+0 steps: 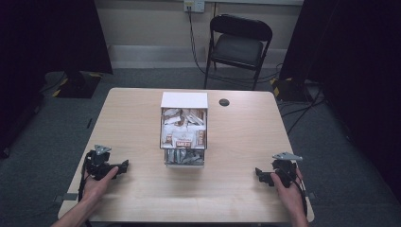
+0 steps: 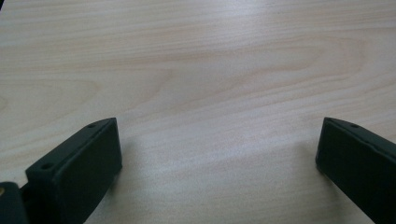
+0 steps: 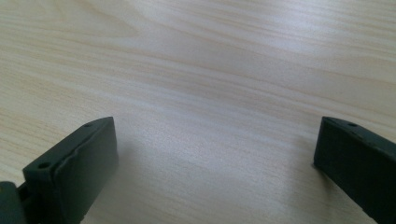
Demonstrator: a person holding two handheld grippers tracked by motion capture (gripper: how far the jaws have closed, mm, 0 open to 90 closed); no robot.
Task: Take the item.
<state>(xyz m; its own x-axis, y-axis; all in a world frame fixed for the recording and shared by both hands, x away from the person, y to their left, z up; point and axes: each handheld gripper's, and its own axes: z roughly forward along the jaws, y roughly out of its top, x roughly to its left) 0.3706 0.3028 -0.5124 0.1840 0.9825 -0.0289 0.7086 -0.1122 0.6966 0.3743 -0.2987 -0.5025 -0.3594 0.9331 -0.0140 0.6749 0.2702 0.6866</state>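
Grippers rest low on the table [image 1: 142, 113]: left gripper [image 1: 124, 166] at lower left, right gripper [image 1: 259, 174] at lower right, jaws wide apart, flanking the packet-filled box [image 1: 184, 100] at centre.

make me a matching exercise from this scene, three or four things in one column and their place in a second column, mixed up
Things:
1. left gripper
2. right gripper
3. clear box of packets
4. folding chair

Places:
A. on the floor beyond the table's far edge
B. middle of the table
C. near the table's near left corner
D. near the table's near right corner

Pairs: 1-C, 2-D, 3-B, 4-A
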